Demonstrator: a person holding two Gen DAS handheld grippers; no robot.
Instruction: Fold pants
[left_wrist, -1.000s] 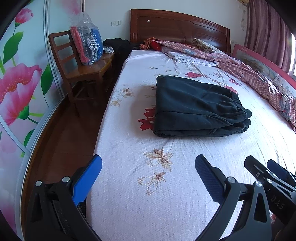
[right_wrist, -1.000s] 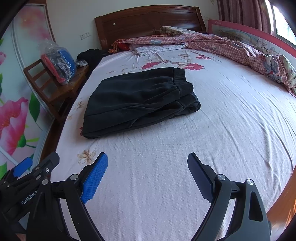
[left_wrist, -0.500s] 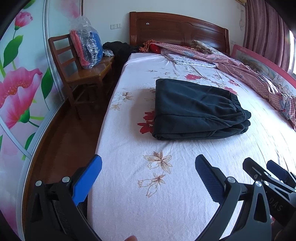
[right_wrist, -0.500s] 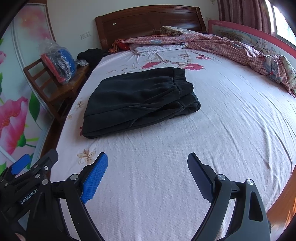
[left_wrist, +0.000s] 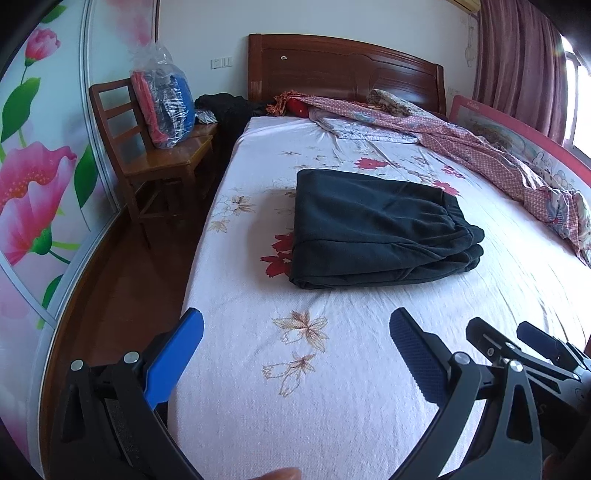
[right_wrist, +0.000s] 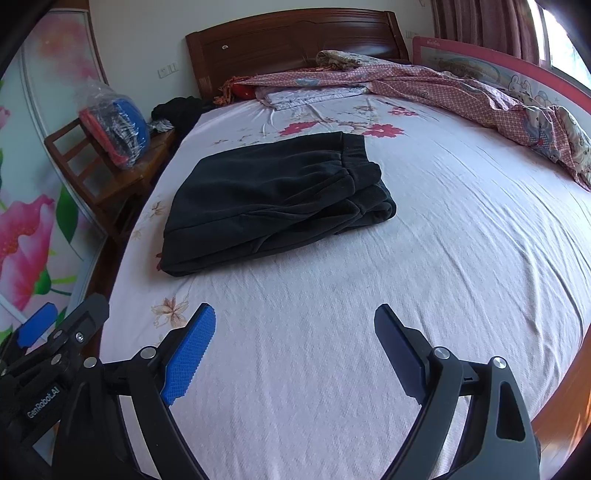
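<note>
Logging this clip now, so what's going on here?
A person holds two grippers over a bed. The dark pants lie folded in a compact stack on the sheet, touched by neither. The left gripper and right gripper hang short of them, jaws wide open and empty.

Folded black pants are lying on the floral bed sheet; the left gripper is hovering nearby, spread wide.

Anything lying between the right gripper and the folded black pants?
Nothing but bare floral white bedsheet lies between the open right gripper and the folded black pants, as the right wrist view shows.
</note>
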